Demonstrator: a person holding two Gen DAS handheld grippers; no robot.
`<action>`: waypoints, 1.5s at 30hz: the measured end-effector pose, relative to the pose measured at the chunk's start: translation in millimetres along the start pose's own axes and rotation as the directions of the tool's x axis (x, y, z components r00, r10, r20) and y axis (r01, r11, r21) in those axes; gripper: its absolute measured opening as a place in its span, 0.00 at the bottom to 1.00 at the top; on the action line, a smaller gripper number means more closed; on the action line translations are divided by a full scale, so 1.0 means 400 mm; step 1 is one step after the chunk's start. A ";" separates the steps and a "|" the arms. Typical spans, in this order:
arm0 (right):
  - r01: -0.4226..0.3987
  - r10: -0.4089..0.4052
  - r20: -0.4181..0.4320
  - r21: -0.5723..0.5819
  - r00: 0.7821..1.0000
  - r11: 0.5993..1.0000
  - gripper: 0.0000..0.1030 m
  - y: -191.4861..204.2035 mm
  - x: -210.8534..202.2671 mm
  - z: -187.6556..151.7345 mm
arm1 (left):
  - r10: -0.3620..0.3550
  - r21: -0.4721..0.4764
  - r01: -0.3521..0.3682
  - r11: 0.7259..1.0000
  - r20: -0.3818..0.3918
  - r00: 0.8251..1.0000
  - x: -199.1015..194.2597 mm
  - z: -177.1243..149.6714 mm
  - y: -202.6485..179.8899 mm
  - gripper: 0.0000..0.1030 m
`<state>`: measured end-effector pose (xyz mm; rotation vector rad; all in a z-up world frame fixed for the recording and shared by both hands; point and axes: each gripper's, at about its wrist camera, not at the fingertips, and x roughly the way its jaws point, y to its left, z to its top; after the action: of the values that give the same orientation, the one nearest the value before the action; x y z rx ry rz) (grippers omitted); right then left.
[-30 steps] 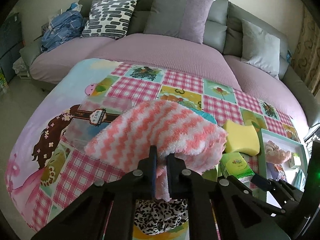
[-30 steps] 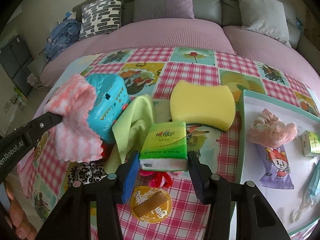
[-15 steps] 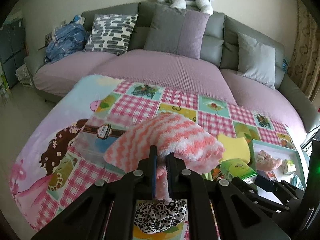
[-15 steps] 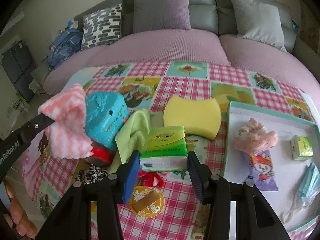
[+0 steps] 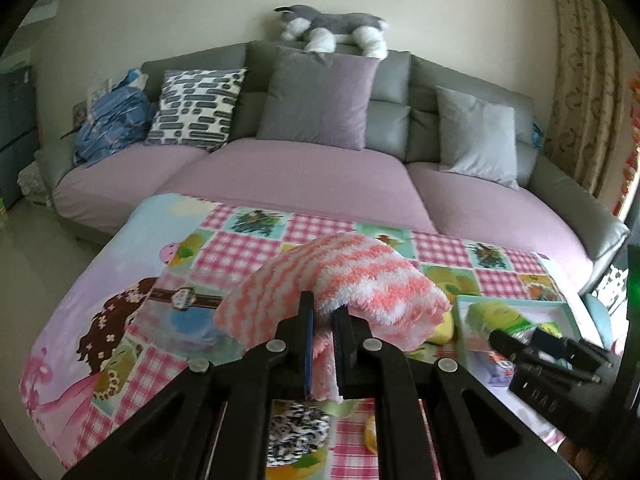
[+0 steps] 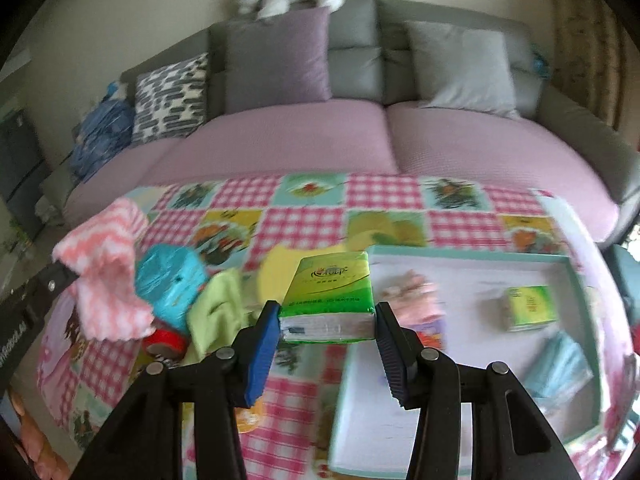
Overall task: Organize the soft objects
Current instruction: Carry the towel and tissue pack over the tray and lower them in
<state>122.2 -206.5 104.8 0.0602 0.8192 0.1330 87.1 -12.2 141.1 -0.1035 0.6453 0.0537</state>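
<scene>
1. The left hand-held gripper (image 5: 322,322) has its jaws pressed nearly together on a fold of the pink-and-white fluffy towel (image 5: 344,284), which hangs lifted above the desk (image 5: 120,248); the rest of the towel drapes forward and to both sides of the jaws.
2. The right hand-held gripper (image 6: 326,322) pinches the green tissue pack (image 6: 330,290) by its two short ends, jaws half spread to the pack's width. The pack is held clear of the surface, over the near-left edge of the white tray (image 6: 576,276).
3. The desk is covered with a pink checked cartoon cloth (image 6: 304,224).
4. In the right wrist view, a turquoise packet (image 6: 170,280), a lime-green cloth (image 6: 218,306), a yellow sponge (image 6: 276,268) and a red roll (image 6: 164,340) lie crowded together to the left of the tray.
5. Inside the tray lie a pink fluffy item (image 6: 416,296), a small green tissue pack (image 6: 528,306) and a light-blue face mask (image 6: 560,364), each apart from the others; this view is blurred.
6. A leopard-print item (image 5: 298,432) lies on the desk below the left jaws.
7. Behind the desk stands a grey sofa (image 5: 472,80) with lilac seats, three cushions, and a plush husky (image 5: 332,28) lying on top of its back.
</scene>
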 end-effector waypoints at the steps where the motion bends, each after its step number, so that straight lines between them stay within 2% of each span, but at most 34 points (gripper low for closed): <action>1: 0.012 -0.013 0.006 0.010 1.000 1.000 0.49 -0.013 -0.008 0.001 | -0.007 0.007 0.007 1.000 -0.001 1.000 0.000 -0.001 -0.011 0.08; 5: 0.082 -0.084 0.027 0.064 0.996 0.995 0.49 -0.094 -0.039 0.010 | -0.060 0.059 0.061 0.996 -0.012 0.998 0.004 -0.011 -0.084 0.08; 10: 0.188 -0.192 0.015 0.152 0.981 0.970 0.49 -0.216 -0.066 0.008 | -0.130 0.132 0.133 0.982 -0.031 0.991 0.005 -0.029 -0.181 0.08; 16: 0.280 -0.288 -0.007 0.255 0.958 0.925 0.49 -0.355 -0.098 -0.017 | -0.215 0.217 0.229 0.949 -0.086 0.973 0.016 -0.070 -0.304 0.08; 20: 0.307 -0.315 -0.019 0.289 0.949 0.907 0.49 -0.410 -0.112 -0.030 | -0.258 0.267 0.283 0.921 -0.127 0.958 0.026 -0.099 -0.381 0.08; 25: 0.282 -0.282 -0.043 0.300 0.958 0.911 0.49 -0.435 -0.091 -0.043 | -0.282 0.307 0.336 0.890 -0.210 0.936 0.061 -0.147 -0.454 0.08; 28: 0.269 -0.246 -0.112 0.304 0.963 0.914 0.49 -0.447 -0.041 -0.064 | -0.258 0.334 0.347 0.876 -0.282 0.924 0.106 -0.186 -0.488 0.08; 33: 0.271 -0.214 -0.210 0.299 0.954 0.915 0.49 -0.454 0.026 -0.102 | -0.234 0.335 0.376 0.864 -0.394 0.889 0.172 -0.238 -0.518 0.08; 41: 0.261 -0.184 -0.266 0.292 0.946 0.920 0.49 -0.456 0.070 -0.128 | -0.217 0.319 0.388 0.864 -0.460 0.861 0.239 -0.279 -0.534 0.08; 45: 0.261 -0.177 -0.285 0.293 0.942 0.920 0.49 -0.461 0.089 -0.134 | -0.215 0.317 0.385 0.867 -0.458 0.863 0.262 -0.281 -0.540 0.09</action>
<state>124.7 -383.7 23.1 0.2678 1.0928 -0.2162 121.2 -237.8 5.9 0.1867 1.0428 -0.4238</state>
